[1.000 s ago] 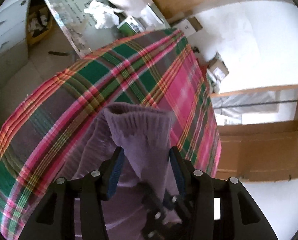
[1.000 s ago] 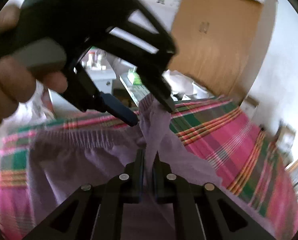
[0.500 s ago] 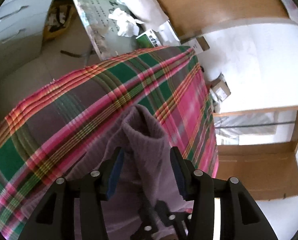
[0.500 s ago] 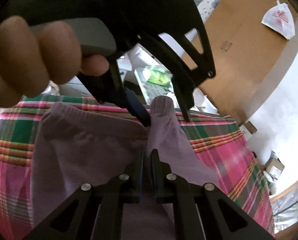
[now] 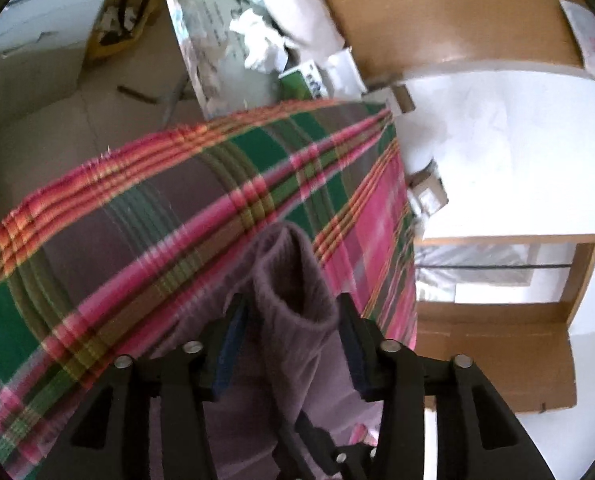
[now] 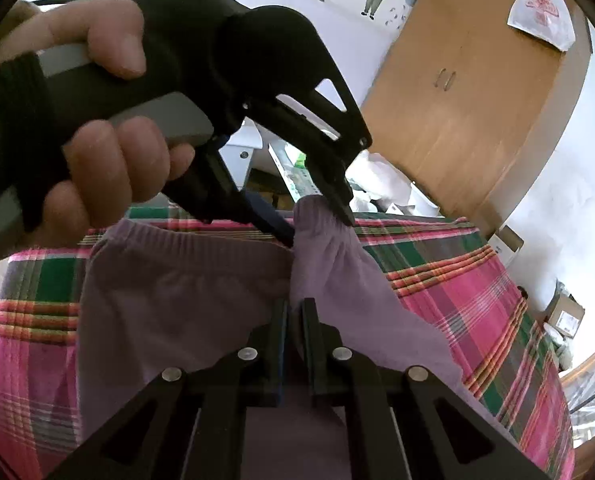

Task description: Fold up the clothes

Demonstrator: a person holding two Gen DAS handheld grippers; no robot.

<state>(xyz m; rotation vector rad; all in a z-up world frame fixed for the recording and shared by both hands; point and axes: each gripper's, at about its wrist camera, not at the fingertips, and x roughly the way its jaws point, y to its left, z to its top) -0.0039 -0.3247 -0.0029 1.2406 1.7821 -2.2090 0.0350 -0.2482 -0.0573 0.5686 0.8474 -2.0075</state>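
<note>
Plaid cloth (image 6: pixel 457 292) covers the bench; the purple garment (image 6: pixel 177 308) lies on it. Right gripper (image 6: pixel 293 312): jaws clamped narrow on a raised fold. Left gripper (image 5: pixel 293 316) (hand (image 6: pixel 109 152) wrapped around its handle) angles downward, jaws wide, straddling the ribbed cuff (image 5: pixel 293 280).

no legible text anywhere; print on green box (image 5: pixel 306 80) & paper sheet (image 5: pixel 201 32) too blurry
</note>
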